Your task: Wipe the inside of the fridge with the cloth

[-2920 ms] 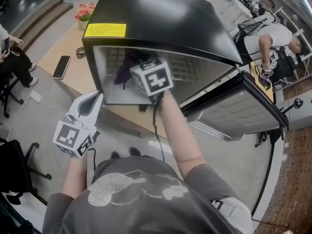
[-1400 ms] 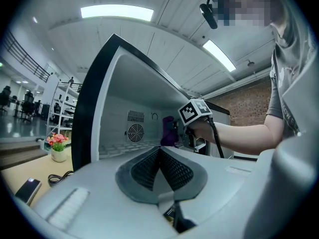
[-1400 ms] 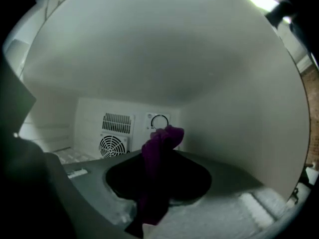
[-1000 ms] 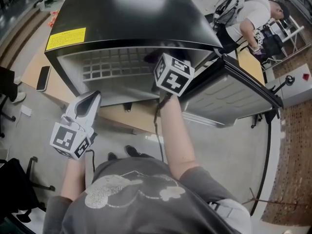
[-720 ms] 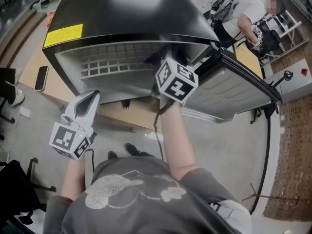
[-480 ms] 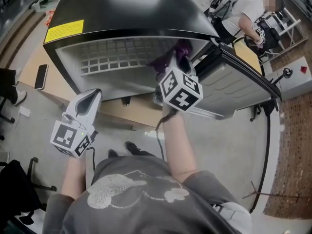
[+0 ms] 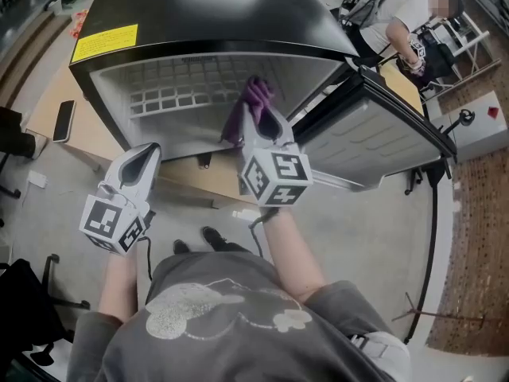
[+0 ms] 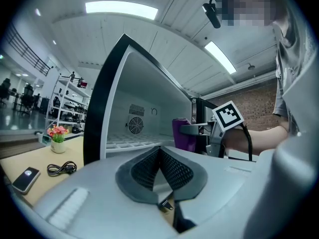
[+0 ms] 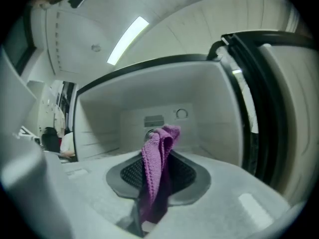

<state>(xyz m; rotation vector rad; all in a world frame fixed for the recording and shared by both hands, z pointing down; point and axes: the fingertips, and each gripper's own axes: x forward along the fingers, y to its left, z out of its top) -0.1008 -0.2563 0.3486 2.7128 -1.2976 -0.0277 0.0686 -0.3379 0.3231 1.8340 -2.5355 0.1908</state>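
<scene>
Cloth (image 7: 248, 106) clamped lengthwise in right gripper (image 7: 258, 123), tip toward open fridge (image 7: 215, 14), upper centre; left gripper (image 7: 145, 156) closed, empty.

Counted on site: one fridge (image 7: 215, 6) with one open door (image 7: 374, 146) and one yellow label (image 7: 104, 43), one cloth (image 7: 253, 102), two grippers, namely left gripper (image 7: 145, 154) and right gripper (image 7: 266, 124), one phone (image 7: 63, 121), one cable (image 8: 61, 169), one flower pot (image 8: 58, 136).

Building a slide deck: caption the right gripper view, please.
Right gripper shut on a purple cloth, aimed into the open fridge's white interior.
</scene>
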